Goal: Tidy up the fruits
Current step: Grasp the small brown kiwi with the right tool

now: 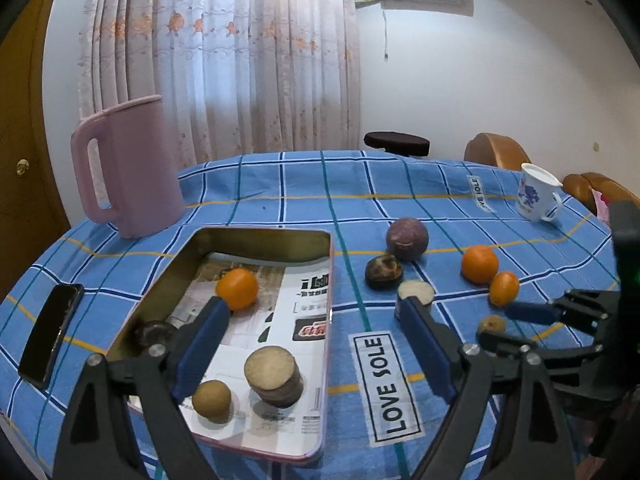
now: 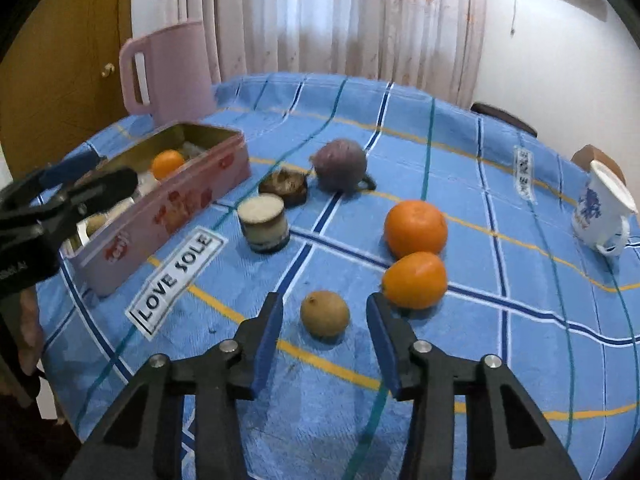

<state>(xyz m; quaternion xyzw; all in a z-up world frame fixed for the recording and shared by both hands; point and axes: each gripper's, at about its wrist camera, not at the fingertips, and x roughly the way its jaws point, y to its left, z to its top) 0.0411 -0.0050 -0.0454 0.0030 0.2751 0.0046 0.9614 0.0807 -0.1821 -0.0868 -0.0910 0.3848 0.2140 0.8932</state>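
A pink tin box [image 1: 326,320] [image 2: 168,216] lined with newspaper holds an orange fruit [image 1: 237,289], a small tan fruit [image 1: 211,400], a stack of cut brown slices [image 1: 274,376] and a dark piece [image 1: 154,332]. My left gripper [image 1: 316,308] is open over the box's right wall. On the cloth lie a purple fruit [image 2: 340,164], a dark half [image 2: 283,187], a cut white-topped piece [image 2: 264,222], a round orange [image 2: 415,228], an oval orange fruit [image 2: 414,280] and a small brown fruit [image 2: 325,314]. My right gripper [image 2: 324,312] is open around the brown fruit.
A pink jug [image 1: 128,168] stands behind the box. A black phone [image 1: 50,334] lies at the left table edge. A white mug with blue print [image 1: 538,198] [image 2: 604,208] stands at the far right. Chairs and a stool sit beyond the table.
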